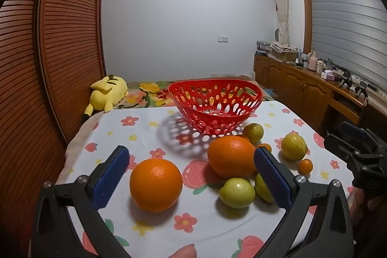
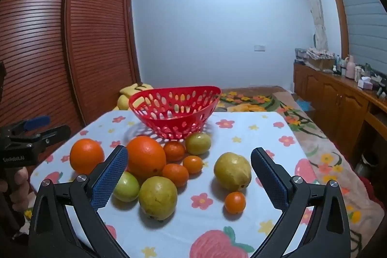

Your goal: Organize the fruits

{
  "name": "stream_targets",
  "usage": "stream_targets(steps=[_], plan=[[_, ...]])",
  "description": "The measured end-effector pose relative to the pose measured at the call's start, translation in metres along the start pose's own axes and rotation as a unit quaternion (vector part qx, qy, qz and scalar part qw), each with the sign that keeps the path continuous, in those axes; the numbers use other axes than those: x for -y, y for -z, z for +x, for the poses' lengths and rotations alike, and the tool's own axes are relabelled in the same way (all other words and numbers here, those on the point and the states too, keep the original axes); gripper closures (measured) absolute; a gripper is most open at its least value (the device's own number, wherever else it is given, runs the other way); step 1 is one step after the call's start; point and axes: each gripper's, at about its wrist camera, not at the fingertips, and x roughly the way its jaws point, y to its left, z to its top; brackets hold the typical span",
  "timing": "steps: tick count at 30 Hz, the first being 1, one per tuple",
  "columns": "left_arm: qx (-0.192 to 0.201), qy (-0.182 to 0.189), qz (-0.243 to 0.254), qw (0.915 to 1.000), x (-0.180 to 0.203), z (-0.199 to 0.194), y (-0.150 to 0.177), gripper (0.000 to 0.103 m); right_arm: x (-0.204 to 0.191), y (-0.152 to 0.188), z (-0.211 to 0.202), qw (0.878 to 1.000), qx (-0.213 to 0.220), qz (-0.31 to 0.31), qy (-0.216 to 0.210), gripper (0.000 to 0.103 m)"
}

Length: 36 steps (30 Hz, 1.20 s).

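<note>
A red perforated basket (image 1: 215,108) (image 2: 174,110) stands empty at the far side of the table. Two large oranges (image 1: 156,184) (image 1: 231,156), several yellow-green fruits (image 1: 237,192) (image 2: 232,171) and small tangerines (image 1: 306,165) (image 2: 235,202) lie in front of it. My left gripper (image 1: 191,158) is open, with the near orange between its blue pads, untouched. My right gripper (image 2: 189,158) is open above the fruit cluster (image 2: 158,197) and holds nothing. The right gripper also shows at the right edge of the left wrist view (image 1: 358,151).
The table wears a white flowered cloth (image 1: 145,127) (image 2: 241,134). A bed with a yellow plush toy (image 1: 108,92) lies behind it. A wooden wardrobe (image 1: 60,40) stands on the left, a cluttered wooden sideboard (image 1: 302,79) on the right.
</note>
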Motion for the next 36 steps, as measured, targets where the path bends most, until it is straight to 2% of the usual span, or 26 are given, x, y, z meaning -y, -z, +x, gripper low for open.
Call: stream_targets(steps=[3, 4, 9, 36], plan=[[0.003, 0.0, -0.001, 1.0, 0.0003, -0.0006, 0.0001, 0.0, -0.0071, 0.0005, 0.0009, 1.0, -0.001, -0.004, 0.001, 0.0], [0.004, 0.0, -0.001, 1.0, 0.0006, -0.0008, 0.0001, 0.0, -0.0039, -0.0008, -0.0031, 1.0, 0.011, 0.006, -0.001, 0.0], [0.006, 0.001, -0.003, 1.0, -0.0029, -0.0058, -0.0041, 0.0, -0.0027, -0.0027, -0.0031, 1.0, 0.003, 0.016, -0.006, 0.0], [0.009, 0.001, -0.006, 0.9999, -0.0026, -0.0064, -0.0033, 0.0, -0.0103, -0.0024, -0.0051, 1.0, 0.01, 0.008, 0.004, 0.0]])
